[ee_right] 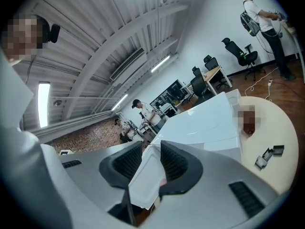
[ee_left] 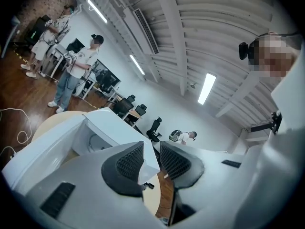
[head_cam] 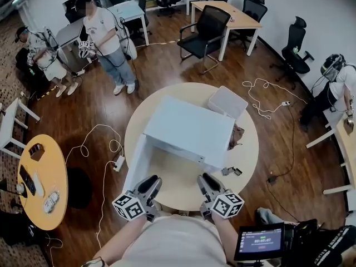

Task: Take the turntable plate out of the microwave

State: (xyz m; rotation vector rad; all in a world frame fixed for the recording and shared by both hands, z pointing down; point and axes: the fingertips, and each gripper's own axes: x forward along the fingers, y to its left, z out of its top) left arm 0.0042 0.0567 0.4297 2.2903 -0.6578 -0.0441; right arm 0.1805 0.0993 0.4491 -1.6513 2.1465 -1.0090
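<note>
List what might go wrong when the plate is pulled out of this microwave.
The open door juts out right beside the left gripper, so a sideways swing could knock it. The turntable plate lies back in the cavity. Reaching in, the right gripper may strike the microwave frame, or the plate may slip.

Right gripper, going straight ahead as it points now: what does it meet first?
Most likely the microwave: its white front shows right in the gap between the open jaws of the right gripper. It looks close, though depth is hard to judge.
</note>
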